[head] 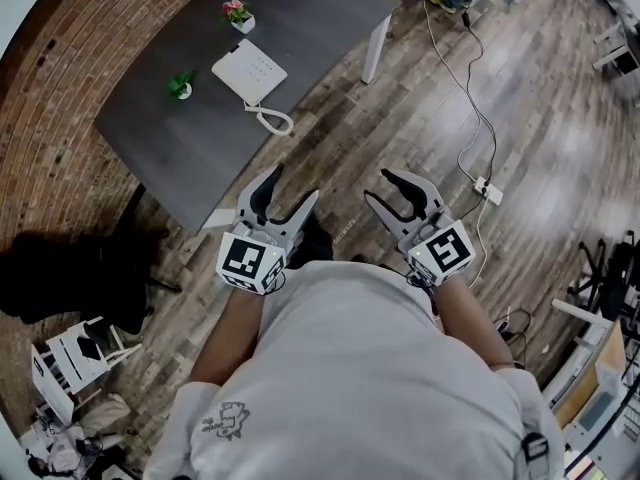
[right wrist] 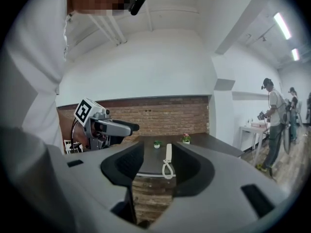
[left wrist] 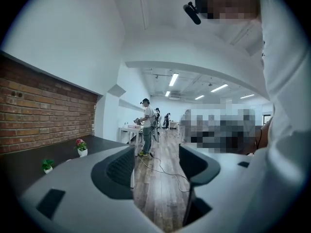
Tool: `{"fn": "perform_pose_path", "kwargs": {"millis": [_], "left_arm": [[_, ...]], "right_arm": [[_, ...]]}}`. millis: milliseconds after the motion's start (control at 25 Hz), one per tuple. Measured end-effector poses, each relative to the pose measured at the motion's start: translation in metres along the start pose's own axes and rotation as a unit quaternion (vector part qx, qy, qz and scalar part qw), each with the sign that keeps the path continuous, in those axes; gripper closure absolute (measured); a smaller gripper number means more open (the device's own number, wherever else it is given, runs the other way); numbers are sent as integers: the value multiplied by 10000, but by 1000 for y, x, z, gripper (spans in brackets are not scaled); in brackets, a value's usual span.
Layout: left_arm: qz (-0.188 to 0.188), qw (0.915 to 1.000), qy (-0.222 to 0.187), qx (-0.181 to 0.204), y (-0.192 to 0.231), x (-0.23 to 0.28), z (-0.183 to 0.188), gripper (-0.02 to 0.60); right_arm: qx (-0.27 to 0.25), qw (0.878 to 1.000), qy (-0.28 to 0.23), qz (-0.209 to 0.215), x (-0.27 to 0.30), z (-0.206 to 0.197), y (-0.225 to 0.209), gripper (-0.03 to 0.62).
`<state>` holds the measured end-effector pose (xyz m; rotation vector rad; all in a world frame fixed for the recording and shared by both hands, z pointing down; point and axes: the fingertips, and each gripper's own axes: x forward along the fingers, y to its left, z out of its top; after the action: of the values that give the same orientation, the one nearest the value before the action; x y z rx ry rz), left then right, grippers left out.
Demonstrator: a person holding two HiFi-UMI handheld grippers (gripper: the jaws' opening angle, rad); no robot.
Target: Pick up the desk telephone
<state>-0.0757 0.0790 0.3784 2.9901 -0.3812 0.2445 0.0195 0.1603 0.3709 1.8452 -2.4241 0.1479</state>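
Note:
The white desk telephone (head: 248, 71) lies flat on the dark grey table (head: 310, 18), its coiled cord (head: 272, 120) trailing toward the table's near edge. In the right gripper view the telephone (right wrist: 168, 154) shows far off, framed between the jaws. My left gripper (head: 293, 186) hovers over the floor just off the table's near corner, open and empty. To its right my right gripper (head: 377, 186) is also open and empty, well short of the table. Both are clear of the phone. The left gripper (left wrist: 156, 164) looks past the table along the floor.
A pink flower pot (head: 237, 13) and a green plant pot (head: 181, 86) stand on the table by the phone. A cable with a power strip (head: 487, 190) runs over the wooden floor on the right. Dark chair (head: 60, 268) at left. A person (left wrist: 147, 125) stands far off.

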Motion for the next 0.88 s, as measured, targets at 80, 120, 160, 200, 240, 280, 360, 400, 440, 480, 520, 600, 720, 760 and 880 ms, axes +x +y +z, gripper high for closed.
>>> {"fn": "perform_pose_path", "kwargs": {"millis": [80, 120, 160, 200, 240, 280, 360, 400, 440, 480, 520, 600, 720, 760, 880], "left_arm": [[-6, 10000, 13, -69, 27, 7, 2, 281], [0, 9999, 21, -119, 42, 9, 3, 281], [15, 9999, 30, -167, 56, 11, 3, 281], [32, 9998, 41, -200, 71, 12, 4, 281], [42, 9997, 48, -220, 85, 13, 6, 281], [38, 9997, 50, -230, 98, 14, 8, 281], [-19, 9997, 44, -231, 123, 17, 14, 281], [-60, 9997, 38, -225, 134, 18, 17, 281], [-91, 9997, 31, -224, 143, 20, 19, 281], [-106, 9997, 22, -228, 153, 22, 20, 281], [-106, 9997, 12, -239, 162, 22, 21, 281], [-94, 9996, -2, -271, 179, 23, 22, 281], [-72, 9994, -3, -331, 202, 25, 21, 281], [-53, 9993, -9, -363, 209, 25, 21, 281], [34, 9990, -40, -436, 224, 25, 22, 281]], "right_arm": [[139, 9999, 14, 64, 30, 5, -9, 410], [160, 9998, 14, 101, 46, 8, -13, 410], [148, 9998, 21, 138, 62, 12, -15, 410], [127, 9998, 32, 173, 78, 15, -17, 410], [109, 9997, 40, 205, 94, 18, -18, 410], [95, 9997, 41, 234, 109, 22, -18, 410], [70, 9996, 51, 271, 135, 29, -19, 410], [61, 9996, 72, 283, 146, 31, -20, 410], [54, 9995, 103, 296, 156, 32, -21, 410], [47, 9994, 138, 311, 166, 33, -23, 411], [38, 9993, 168, 329, 175, 34, -24, 411], [17, 9992, 203, 356, 193, 36, -28, 411], [5, 9990, 242, 385, 216, 41, -33, 411], [-1, 9988, 261, 411, 222, 42, -34, 413], [1, 9982, 309, 520, 239, 42, -37, 414]]}}
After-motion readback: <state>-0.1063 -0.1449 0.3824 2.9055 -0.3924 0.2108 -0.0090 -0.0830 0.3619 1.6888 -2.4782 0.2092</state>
